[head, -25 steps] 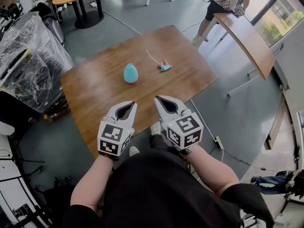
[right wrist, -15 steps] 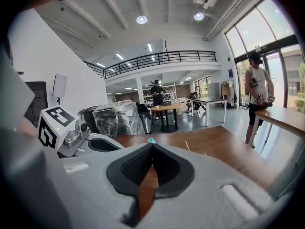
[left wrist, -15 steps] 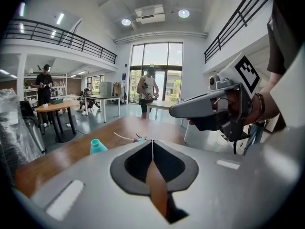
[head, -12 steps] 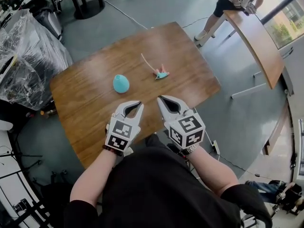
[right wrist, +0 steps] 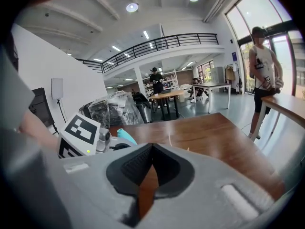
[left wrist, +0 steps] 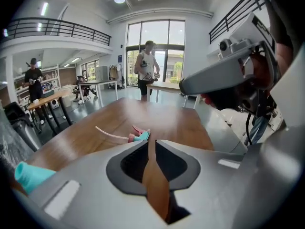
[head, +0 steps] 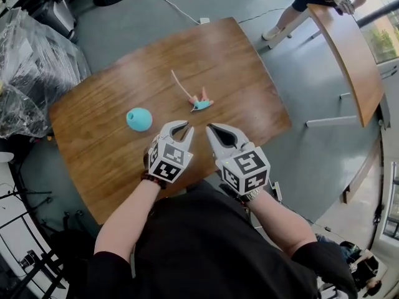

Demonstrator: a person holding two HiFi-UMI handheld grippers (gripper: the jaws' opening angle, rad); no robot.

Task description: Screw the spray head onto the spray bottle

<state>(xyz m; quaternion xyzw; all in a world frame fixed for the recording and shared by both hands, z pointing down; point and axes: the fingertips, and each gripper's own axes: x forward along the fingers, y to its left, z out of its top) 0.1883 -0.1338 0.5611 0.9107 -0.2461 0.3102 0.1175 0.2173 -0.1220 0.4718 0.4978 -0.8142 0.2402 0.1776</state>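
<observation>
On the table point(head: 249, 67): spray bottle point(head: 139, 119) sat well left of spray head point(head: 201, 103).
Left gripper point(head: 186, 128): nearer the bottle; jaws had just been opening a crack, nothing between.
Right gripper point(head: 212, 129): jaws together, empty; spray head just ahead.

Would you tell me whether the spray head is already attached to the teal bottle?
No, the head view shows the spray head lying on the table, clearly apart from the teal bottle.
</observation>
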